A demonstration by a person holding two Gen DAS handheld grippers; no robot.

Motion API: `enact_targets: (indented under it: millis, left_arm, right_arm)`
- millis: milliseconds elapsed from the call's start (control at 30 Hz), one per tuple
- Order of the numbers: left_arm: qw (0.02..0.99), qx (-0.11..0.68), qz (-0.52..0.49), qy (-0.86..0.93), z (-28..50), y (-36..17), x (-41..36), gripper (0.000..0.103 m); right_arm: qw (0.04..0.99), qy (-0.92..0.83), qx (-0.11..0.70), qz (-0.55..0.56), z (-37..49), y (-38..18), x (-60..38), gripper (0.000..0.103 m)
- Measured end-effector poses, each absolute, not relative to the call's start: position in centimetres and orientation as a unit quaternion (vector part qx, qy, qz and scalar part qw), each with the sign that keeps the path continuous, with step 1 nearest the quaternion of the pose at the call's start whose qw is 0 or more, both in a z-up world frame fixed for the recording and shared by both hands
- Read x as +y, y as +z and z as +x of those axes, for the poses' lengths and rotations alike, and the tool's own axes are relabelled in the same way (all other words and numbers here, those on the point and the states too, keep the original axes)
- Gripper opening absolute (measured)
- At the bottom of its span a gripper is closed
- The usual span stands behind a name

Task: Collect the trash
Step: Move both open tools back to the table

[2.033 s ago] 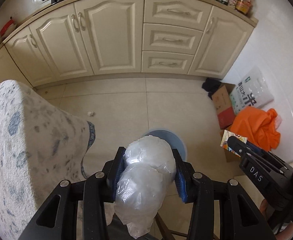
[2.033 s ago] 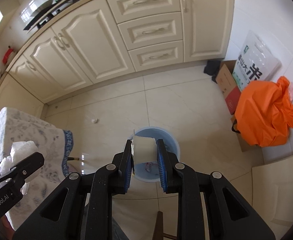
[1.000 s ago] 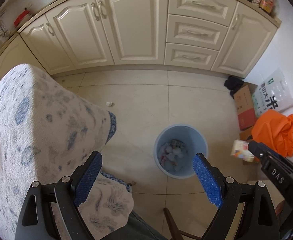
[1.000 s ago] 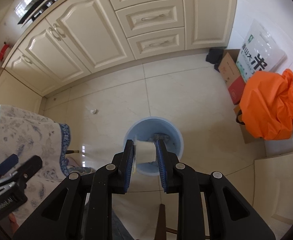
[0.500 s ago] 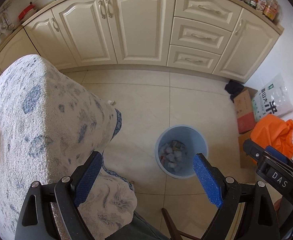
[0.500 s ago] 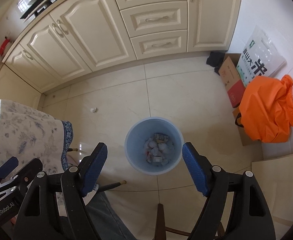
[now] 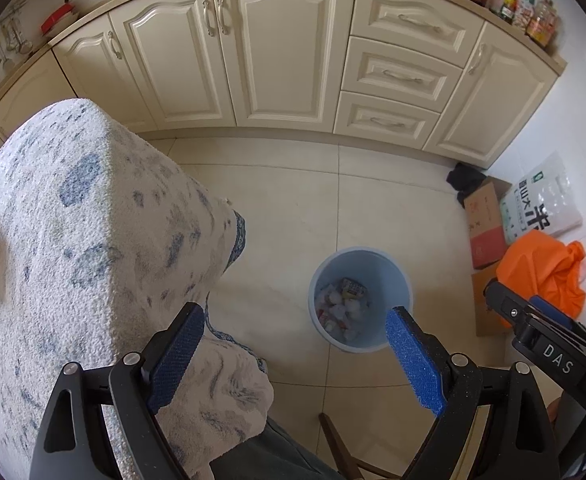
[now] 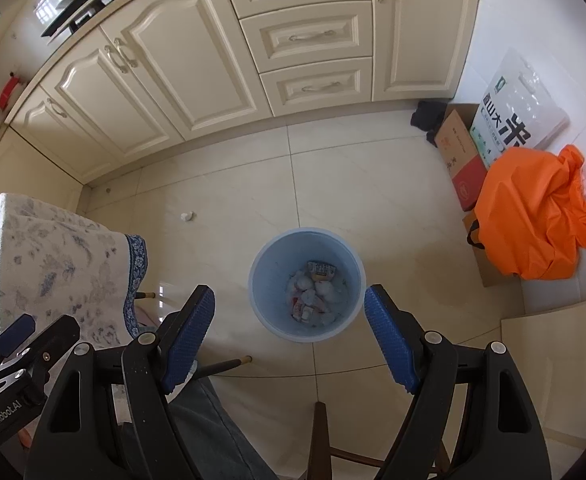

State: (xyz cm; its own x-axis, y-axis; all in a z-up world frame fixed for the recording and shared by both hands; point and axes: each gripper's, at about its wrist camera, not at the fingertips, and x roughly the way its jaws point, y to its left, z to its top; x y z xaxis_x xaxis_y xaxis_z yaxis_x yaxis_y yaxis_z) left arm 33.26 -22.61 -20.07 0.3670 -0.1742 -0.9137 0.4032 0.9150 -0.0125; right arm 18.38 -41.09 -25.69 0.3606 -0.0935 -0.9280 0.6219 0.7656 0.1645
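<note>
A light blue trash bin (image 7: 401,276) stands on the tiled floor; it also shows in the right wrist view (image 8: 265,280). Crumpled plastic and small cartons (image 8: 313,296) lie in its bottom. My left gripper (image 7: 293,344) is open and empty, high above the floor, left of the bin. My right gripper (image 8: 289,328) is open and empty, above the bin's near rim. A small white scrap (image 8: 186,216) lies on the floor near the table.
A table with a blue-and-white cloth (image 7: 73,240) is at the left. Cream cabinets (image 7: 293,60) line the far wall. An orange bag (image 8: 533,208), cardboard boxes (image 8: 457,152) and a rice sack (image 8: 517,112) sit at the right wall. A wooden chair part (image 8: 321,432) is below.
My left gripper opened and dropped the plastic bag, my right gripper opened and dropped the white carton; both now lie in the bin. Both grippers have lifted and drawn back slightly.
</note>
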Motion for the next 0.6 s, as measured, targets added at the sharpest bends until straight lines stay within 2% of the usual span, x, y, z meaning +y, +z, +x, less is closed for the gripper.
enact_targets:
  millis: [600]
  left_arm:
    - [0.855, 0.488, 0.071, -0.163, 26.6, -14.2, -14.5, 0.089]
  right_arm:
    - [0.826, -0.202, 0.477, 0.220, 17.4, -20.2, -36.0, 0.079]
